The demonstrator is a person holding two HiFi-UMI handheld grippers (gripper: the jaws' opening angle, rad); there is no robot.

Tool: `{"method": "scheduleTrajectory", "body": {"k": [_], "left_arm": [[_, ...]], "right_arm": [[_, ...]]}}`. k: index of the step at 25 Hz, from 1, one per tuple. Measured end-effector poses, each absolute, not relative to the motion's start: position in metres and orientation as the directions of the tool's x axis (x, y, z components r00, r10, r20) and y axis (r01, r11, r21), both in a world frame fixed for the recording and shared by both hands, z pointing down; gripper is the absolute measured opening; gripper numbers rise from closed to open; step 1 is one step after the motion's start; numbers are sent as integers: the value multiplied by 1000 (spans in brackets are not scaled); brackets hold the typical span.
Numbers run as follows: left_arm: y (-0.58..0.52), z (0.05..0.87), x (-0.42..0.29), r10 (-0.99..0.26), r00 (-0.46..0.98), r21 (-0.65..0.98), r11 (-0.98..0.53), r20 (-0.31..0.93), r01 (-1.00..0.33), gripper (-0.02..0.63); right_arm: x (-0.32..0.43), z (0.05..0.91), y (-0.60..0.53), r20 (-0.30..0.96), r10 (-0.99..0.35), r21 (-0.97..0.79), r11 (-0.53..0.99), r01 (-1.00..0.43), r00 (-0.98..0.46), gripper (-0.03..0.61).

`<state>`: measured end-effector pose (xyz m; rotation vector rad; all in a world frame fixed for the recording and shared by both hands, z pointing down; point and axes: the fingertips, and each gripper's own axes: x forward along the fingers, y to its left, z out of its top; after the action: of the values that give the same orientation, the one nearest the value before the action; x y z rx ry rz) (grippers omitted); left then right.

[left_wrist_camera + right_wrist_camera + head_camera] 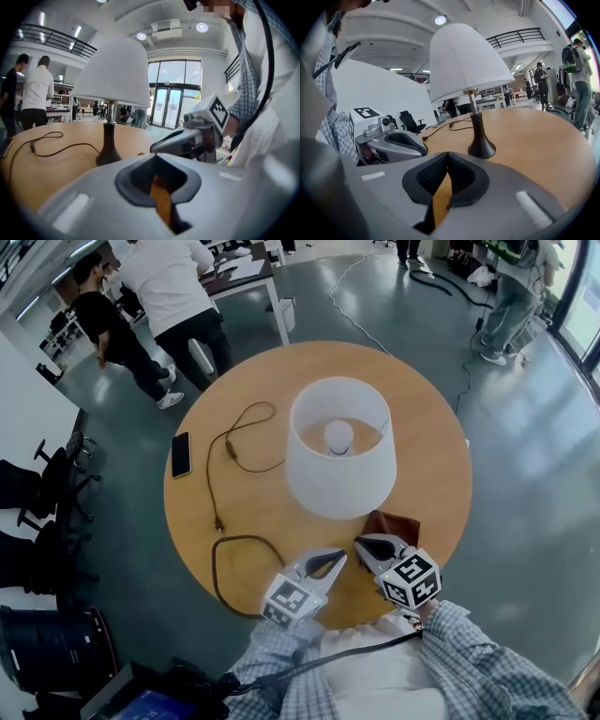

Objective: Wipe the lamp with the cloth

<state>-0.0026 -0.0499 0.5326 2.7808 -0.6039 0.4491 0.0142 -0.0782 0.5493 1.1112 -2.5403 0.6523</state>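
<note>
Pre-grasp step: left gripper [330, 563] and right gripper [367, 547] sit with jaws fully closed, empty, over the round wooden counter [436, 474] near edge; crumpled brown cloth [392, 523] lies just beyond the right one, near-right of the white-shaded lamp [339, 451]; next, probably, open right jaws onto cloth.

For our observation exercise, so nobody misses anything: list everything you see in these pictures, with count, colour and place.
table: one, round, wooden, mid-floor
lamp: one, white shade, dark base, standing mid-table
cloth: one, brown, on the table at the lamp's near side
phone: one, black, table's left edge
cable: dark, looping over the table's left half, count unclear
people: several, standing beyond the table
chairs: black, far left
left gripper: grey, shut, empty, over the near table edge
right gripper: grey, shut, empty, by the cloth
</note>
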Motion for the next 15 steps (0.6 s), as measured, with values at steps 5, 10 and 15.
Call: {"method": "scheduleTrajectory", "body": {"k": [5, 10, 15], "left_arm": [[-53, 538, -8, -376, 856, 163, -877, 354, -452, 3], [-50, 539, -7, -367, 858, 181, -874, 359, -450, 3], [-51, 543, -8, -379, 852, 162, -875, 360, -457, 3]], "right_arm": [[13, 550, -78, 438, -609, -287, 602, -745, -661, 3], [14, 551, -78, 440, -605, -284, 607, -742, -664, 3], [14, 551, -77, 444, -604, -289, 602, -744, -661, 3]]}}
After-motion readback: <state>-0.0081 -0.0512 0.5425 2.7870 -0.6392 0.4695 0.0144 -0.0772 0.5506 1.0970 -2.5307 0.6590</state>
